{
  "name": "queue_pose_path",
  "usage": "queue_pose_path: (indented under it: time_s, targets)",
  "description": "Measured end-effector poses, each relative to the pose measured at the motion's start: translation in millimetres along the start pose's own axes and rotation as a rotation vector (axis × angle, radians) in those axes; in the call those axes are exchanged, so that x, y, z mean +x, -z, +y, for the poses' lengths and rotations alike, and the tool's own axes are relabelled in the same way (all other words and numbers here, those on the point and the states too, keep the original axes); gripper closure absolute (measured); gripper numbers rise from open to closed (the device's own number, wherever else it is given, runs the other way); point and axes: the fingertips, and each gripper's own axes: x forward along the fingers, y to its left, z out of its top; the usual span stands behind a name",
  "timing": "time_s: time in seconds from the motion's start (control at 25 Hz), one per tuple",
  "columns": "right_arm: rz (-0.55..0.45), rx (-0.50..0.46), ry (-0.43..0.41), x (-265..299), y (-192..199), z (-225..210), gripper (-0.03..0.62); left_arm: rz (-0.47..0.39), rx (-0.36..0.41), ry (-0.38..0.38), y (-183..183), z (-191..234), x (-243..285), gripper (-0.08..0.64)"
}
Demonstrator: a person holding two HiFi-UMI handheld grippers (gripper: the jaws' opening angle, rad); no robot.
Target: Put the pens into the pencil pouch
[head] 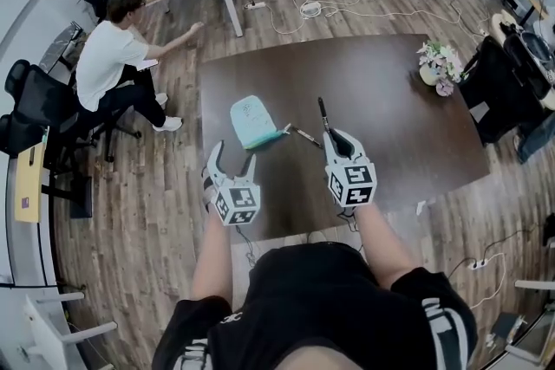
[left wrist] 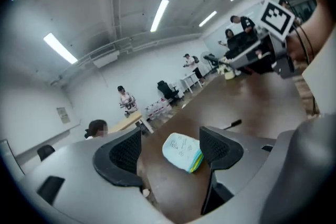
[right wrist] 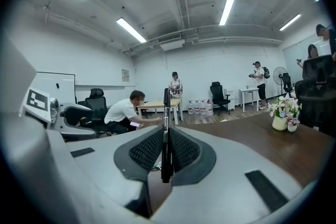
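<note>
Mint-green pencil pouch [head: 253, 121], flat on the dark table [head: 390, 100] toward its near left corner, yellow-green edge showing. Slim black pen [head: 303, 135], flat just right of the pouch. Second black pen [head: 323, 113], upright, clamped in the right gripper [head: 336, 137] above the near edge.

Head view: above the table [head: 408, 126], looking steeply down. Gripper views: low at the table's near edge, facing across it; all share its top.

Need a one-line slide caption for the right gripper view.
Right gripper shut on a slim black pen, with a dark brown wooden table and a vase of flowers beyond.
</note>
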Motion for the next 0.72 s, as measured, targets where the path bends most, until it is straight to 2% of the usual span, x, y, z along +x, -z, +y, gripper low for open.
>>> queue_pose_path:
  time_s: [0.16, 0.32, 0.56, 0.72]
  targets:
    - [0.013, 0.009, -0.001, 2, 6, 2, 0.549, 0.138, 0.134, 0.03, 49, -1, 32, 0.233]
    - [0.041, 0.008, -0.004, 2, 19, 5, 0.549, 0.267, 0.228, 0.123, 93, -16, 61, 0.235]
    - [0.082, 0.01, -0.002, 7, 39, 4, 0.549, 0.333, 0.242, 0.229, 120, -43, 102, 0.248]
    - [0.116, 0.001, -0.004, 14, 51, 0, 0.549, 0.366, 0.218, 0.267, 132, -55, 128, 0.294]
